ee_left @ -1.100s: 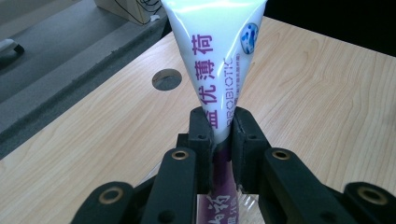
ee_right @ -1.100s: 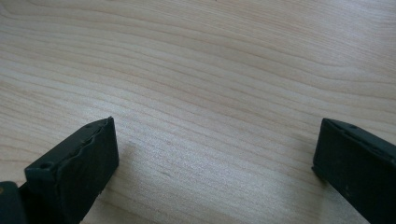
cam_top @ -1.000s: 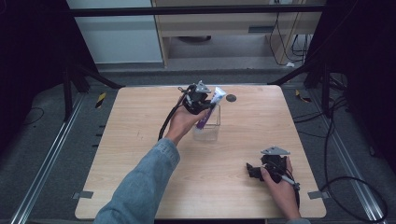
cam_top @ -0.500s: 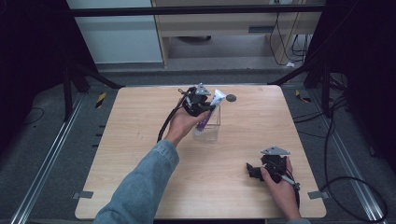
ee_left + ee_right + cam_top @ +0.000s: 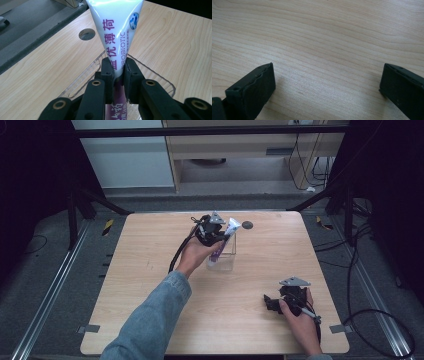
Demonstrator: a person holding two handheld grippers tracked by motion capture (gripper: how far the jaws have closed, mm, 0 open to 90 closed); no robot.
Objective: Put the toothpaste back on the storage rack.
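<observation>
My left gripper (image 5: pixel 117 72) is clamped on the tube (image 5: pixel 116 32) over the clear box (image 5: pixel 226 256); my right gripper (image 5: pixel 327 82) rests on the worktop (image 5: pixel 150 285), jaws apart.

The high view looks forward and down on the whole tabletop (image 5: pixel 150 285) from above its near edge. The left gripper view sits close behind a tube (image 5: pixel 116 30), facing the round hole (image 5: pixel 87 34) that the high view shares. The right gripper view skims bare wood, very near.
</observation>
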